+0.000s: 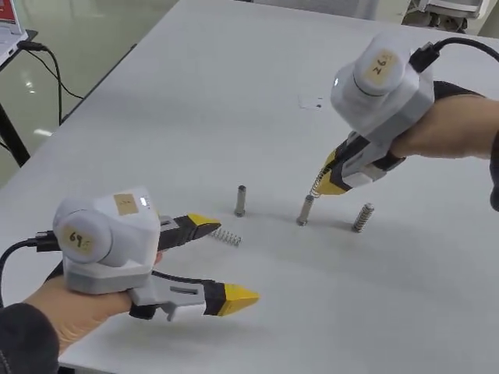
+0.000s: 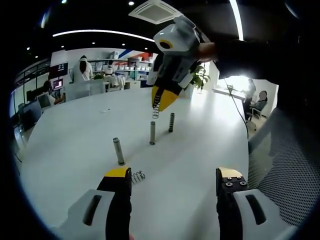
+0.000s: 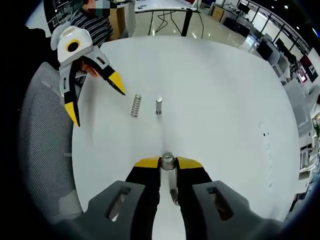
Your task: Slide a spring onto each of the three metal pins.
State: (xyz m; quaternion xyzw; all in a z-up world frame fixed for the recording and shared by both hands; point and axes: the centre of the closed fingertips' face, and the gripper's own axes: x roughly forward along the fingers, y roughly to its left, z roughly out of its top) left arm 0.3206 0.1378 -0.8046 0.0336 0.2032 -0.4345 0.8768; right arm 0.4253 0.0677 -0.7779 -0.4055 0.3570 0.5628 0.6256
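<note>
Left tongs (image 1: pixel 232 261) nearest you, wide open, loose spring (image 1: pixel 226 237) beside one tip. Right tongs (image 1: pixel 327 185) pinch second spring (image 3: pixel 168 161), middle pin (image 1: pixel 305 210) just beneath. Light, squashy coil: hold mid-length, gently

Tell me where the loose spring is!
In the head view the loose spring lies on the table just beyond the left gripper's upper jaw tip, near the leftmost pin.

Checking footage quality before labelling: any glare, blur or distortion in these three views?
Head view: sharp, evenly lit, faint shadow by the bare pin. Left gripper view: fisheye bending, ceiling light strip flares. Right gripper view: table edge curves strongly; held spring looks clear.
</note>
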